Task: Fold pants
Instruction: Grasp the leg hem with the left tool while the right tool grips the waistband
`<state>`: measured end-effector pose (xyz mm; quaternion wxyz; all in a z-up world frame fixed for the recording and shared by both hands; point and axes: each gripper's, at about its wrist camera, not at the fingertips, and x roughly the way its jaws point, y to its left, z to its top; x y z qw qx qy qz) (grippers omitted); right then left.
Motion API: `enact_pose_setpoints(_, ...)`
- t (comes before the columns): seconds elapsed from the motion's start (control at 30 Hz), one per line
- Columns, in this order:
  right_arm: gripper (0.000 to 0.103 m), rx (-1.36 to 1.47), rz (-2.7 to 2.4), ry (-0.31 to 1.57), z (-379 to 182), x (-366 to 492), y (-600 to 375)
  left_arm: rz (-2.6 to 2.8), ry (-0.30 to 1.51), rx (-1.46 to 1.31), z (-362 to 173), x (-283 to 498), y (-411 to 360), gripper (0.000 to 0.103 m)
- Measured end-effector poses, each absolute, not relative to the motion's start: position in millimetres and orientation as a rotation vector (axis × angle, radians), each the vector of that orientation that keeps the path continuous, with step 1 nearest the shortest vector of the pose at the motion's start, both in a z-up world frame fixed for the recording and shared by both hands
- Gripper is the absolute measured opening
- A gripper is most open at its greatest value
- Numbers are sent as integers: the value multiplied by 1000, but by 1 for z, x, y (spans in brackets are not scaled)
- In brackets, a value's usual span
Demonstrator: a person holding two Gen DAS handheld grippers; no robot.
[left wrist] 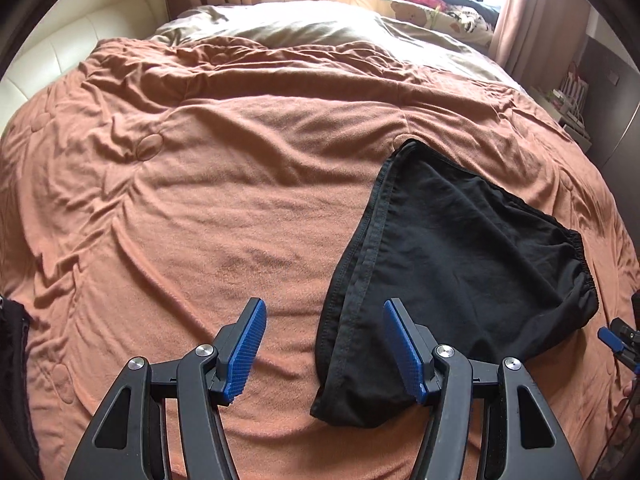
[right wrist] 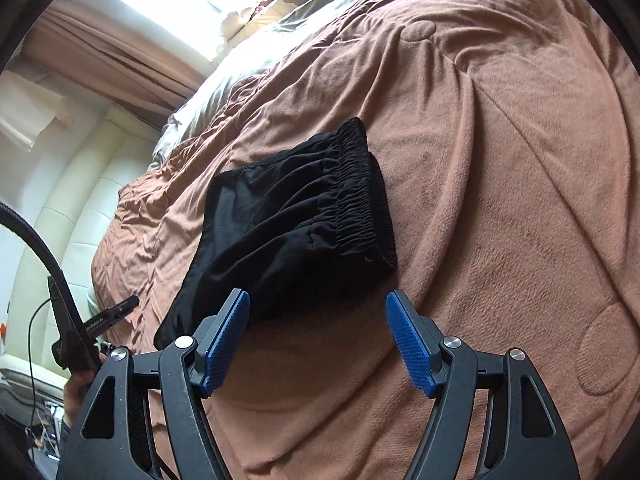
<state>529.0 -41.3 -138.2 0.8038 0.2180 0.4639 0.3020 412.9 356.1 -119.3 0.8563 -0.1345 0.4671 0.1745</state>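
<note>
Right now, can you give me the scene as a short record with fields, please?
garment: black pants, folded into a compact bundle
waistband: elastic waistband visible on one end
surface: brown blanket on a bed
left claw: open, empty, at the bundle's near edge
right claw: open, empty, near the bundle
background: cream headboard, curtains

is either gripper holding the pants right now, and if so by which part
Nothing is held. The left hand-held gripper and right hand-held gripper are both open with nothing between their fingers; the folded black pants lie free on the brown blanket.
</note>
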Motion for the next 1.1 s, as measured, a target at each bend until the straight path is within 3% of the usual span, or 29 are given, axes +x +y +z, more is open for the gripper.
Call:
enact_pose_setpoints(0.5,70,704,615,1048,-185,578,-44,228,1025,-397,-164,394,360,63)
enact_pose_setpoints(0.57,65,699,608,1037,-185,582,-44,200,1031,-426,-172,397,360,63)
enact_pose_setpoints(0.63,42,677,586,1038,-187,585,-41,182,1039,-448,-178,401,360,63)
enact_pose_setpoints(0.73,29,680,584,1024,-188,589,-38,175,1049,-451,-187,407,359,63)
enact_pose_setpoints(1.1,25,623,571,962,-180,573,-40,119,1047,-467,-205,421,351,63)
